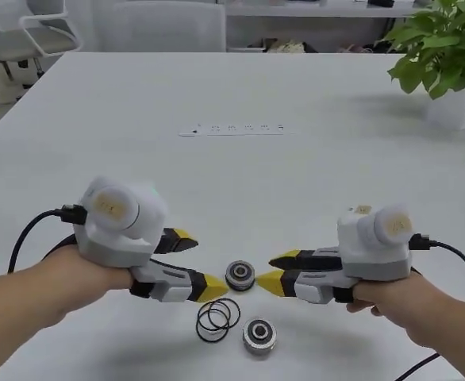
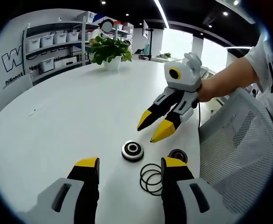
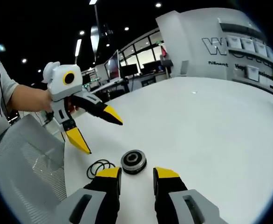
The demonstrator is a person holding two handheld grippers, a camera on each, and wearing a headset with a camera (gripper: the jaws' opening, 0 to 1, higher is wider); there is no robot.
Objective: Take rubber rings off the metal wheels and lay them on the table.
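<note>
Rubber, likely light and stretchy: rings (image 1: 217,317) lie on the desk (image 1: 296,175), lower centre. Left claw (image 1: 203,263) and right claw (image 1: 270,271), both spread and empty, flank a wheel (image 1: 240,275). Pinch any ring at its rim; steady the heavier, stiff metal.

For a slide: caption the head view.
Left gripper and right gripper, open, flank a metal wheel; rubber rings and a second wheel lie nearby.

Blk rings (image 1: 214,320), wht table (image 1: 240,178).
</note>
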